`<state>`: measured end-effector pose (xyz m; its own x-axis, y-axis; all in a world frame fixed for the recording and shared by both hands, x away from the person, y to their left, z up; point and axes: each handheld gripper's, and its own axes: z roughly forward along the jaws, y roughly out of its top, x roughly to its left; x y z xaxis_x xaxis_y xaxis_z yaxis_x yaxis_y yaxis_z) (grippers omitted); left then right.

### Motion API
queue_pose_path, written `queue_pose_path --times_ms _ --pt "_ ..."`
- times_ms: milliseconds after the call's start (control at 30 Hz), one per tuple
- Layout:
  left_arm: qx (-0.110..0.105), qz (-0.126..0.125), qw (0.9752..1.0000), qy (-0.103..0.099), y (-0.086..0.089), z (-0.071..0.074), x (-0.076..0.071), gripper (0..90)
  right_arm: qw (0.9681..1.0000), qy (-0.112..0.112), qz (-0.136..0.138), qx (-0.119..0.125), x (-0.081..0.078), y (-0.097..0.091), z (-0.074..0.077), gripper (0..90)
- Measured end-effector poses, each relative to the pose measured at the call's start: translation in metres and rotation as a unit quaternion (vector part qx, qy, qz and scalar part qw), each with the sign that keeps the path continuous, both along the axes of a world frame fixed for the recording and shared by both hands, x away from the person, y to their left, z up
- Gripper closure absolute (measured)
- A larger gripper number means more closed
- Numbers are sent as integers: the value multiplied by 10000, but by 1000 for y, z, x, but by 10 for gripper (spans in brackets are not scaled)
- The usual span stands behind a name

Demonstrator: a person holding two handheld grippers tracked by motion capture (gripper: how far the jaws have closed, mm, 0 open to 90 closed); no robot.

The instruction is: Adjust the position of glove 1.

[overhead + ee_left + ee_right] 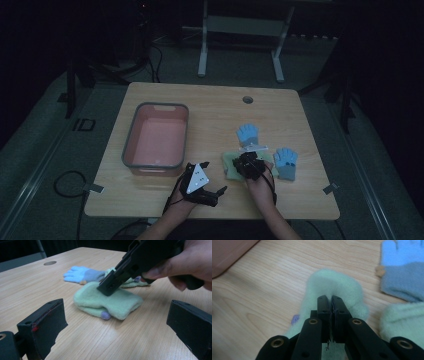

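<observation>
A pale green mitten (110, 302) (332, 282) lies flat on the wooden table (210, 107), its small purple tip toward the left gripper. My right gripper (331, 298) (107, 288) is shut, its tips resting on top of this mitten; the jaws hide whether any fabric is pinched. A second green mitten (404, 317) lies just beyond it. One blue glove (247, 132) (80, 273) lies farther back, another (286, 162) to the right. My left gripper (220, 192) (115, 322) is open near the front edge, facing the mitten with nothing between its jaws.
A grey-rimmed pink bin (156, 135) (229, 252) stands empty on the left half of the table. A round cable hole (247, 99) sits near the far edge. A white frame (242, 30) stands on the floor beyond the table.
</observation>
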<state>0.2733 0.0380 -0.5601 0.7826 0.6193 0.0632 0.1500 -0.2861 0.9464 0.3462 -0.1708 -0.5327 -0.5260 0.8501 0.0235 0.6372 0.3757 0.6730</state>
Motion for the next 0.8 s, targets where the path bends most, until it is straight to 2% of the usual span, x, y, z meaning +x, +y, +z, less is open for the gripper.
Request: queue_pose_path --times_ms 200,300,367,500,533,633,800 --pt "2 -5 10000 11 0 0 0 25 9999 98 -101 17 5 1 -13 816" --pt "9 -20 10000 1 -1 -1 0 25 9999 94 -127 67 5 1 -14 809" --pt "35 -31 10000 3 -2 -1 0 25 9999 94 -112 66 5 1 -14 760" --pt "39 -30 10000 3 -1 -1 0 25 9999 31 -101 48 4 1 -9 710" --pt "58 -33 10000 7 -1 -1 0 24 9999 -60 -16 86 4 -1 -2 645" --pt "42 -39 10000 2 -2 -1 0 24 9998 -144 94 138 6 -8 8 628" --pt "64 -48 10000 12 -2 -1 0 25 9988 -348 352 16 12 -22 24 613"
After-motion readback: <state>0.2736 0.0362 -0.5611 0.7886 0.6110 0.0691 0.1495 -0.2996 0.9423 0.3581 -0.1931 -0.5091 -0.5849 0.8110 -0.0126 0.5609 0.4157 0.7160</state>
